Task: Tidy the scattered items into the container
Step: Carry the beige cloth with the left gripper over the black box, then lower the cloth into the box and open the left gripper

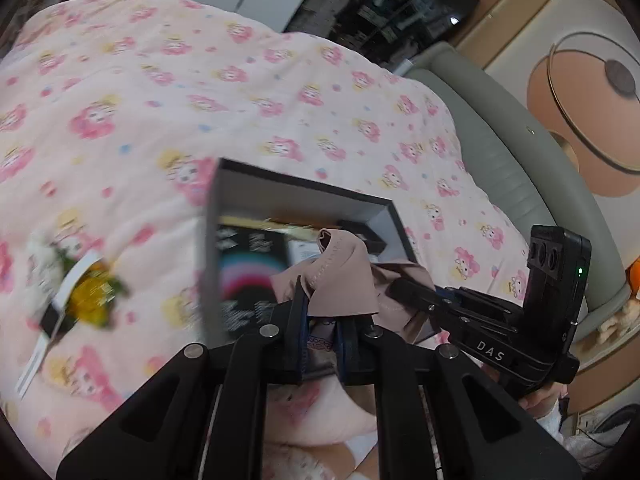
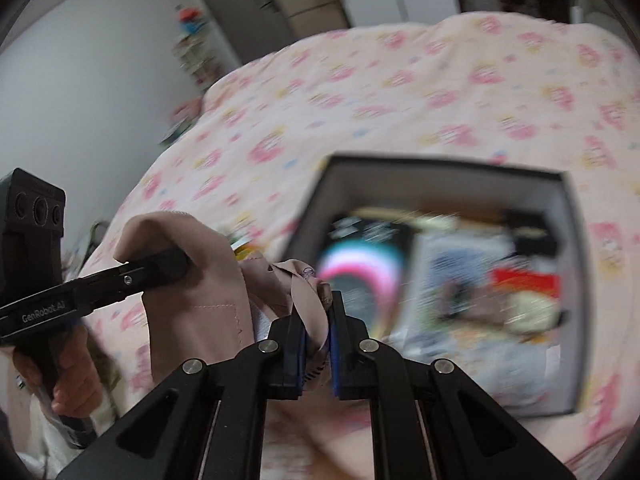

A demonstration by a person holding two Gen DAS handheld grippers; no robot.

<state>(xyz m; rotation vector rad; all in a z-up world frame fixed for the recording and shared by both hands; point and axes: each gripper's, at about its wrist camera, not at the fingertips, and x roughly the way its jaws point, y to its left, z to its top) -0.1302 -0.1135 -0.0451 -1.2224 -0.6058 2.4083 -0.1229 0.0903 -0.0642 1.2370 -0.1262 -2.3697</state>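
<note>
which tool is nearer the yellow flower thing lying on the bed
Left. The left tool, shut on the pink cloth, has the yellow flower on its own side of the box. The right tool is farther across.

"DAS" on right gripper (image 1: 404,292) arm; "GenRobot.AI" on left gripper (image 2: 176,262) arm.

Motion blur smears the contents of the grey open-topped cardboard box (image 2: 440,184) beyond recognition; pinkish-beige folded cloth (image 1: 344,276) hides its near corner, and a yellow-and-white bundle (image 1: 80,292) stays indistinct.
</note>
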